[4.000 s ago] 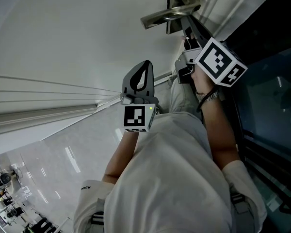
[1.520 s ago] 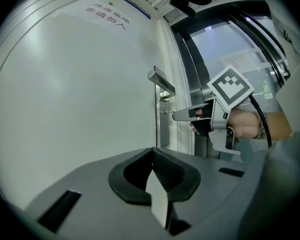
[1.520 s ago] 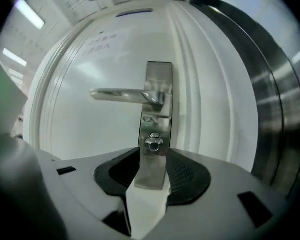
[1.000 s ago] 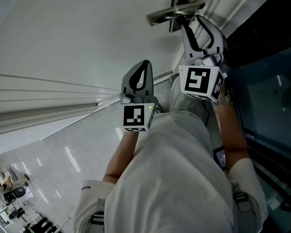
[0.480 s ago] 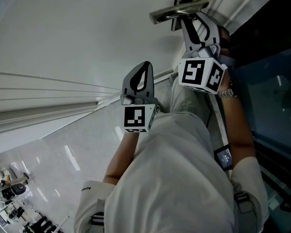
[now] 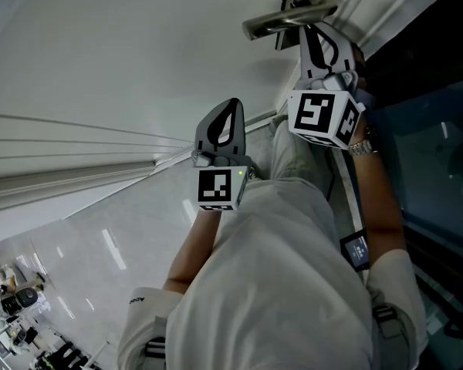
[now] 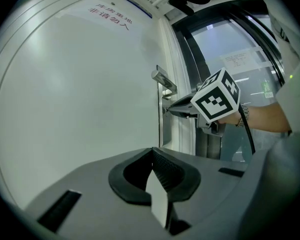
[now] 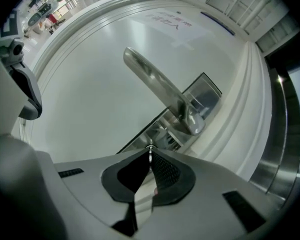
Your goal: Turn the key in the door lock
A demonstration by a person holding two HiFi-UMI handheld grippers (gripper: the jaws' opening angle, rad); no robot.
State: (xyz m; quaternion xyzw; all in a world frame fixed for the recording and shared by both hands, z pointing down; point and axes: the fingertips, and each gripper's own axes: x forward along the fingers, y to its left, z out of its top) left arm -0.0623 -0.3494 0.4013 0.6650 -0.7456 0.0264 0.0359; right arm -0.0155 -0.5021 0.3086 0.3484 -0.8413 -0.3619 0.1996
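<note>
1. The left gripper (image 6: 231,103) hangs level before the door (image 6: 123,45), well left of the lock. Its jaws are together and hold nothing.
2. At far right, the right gripper (image 6: 309,31) sits just under the door handle (image 6: 289,18). Its jaws have just been closing and now pinch the key (image 8: 150,149), which stands in the lock plate (image 8: 206,93).
3. Step in hand: the grip on the key is secured. The next move probably calls for rolling the wrist about the key's axis, with no sideways pull.
4. A second earlier the right jaws stood apart at the lock; the left gripper is unchanged.

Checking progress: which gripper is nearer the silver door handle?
Right. Right gripper sits just under the silver door handle, jaws just closed on the small metal key; left gripper hangs well back.
</note>
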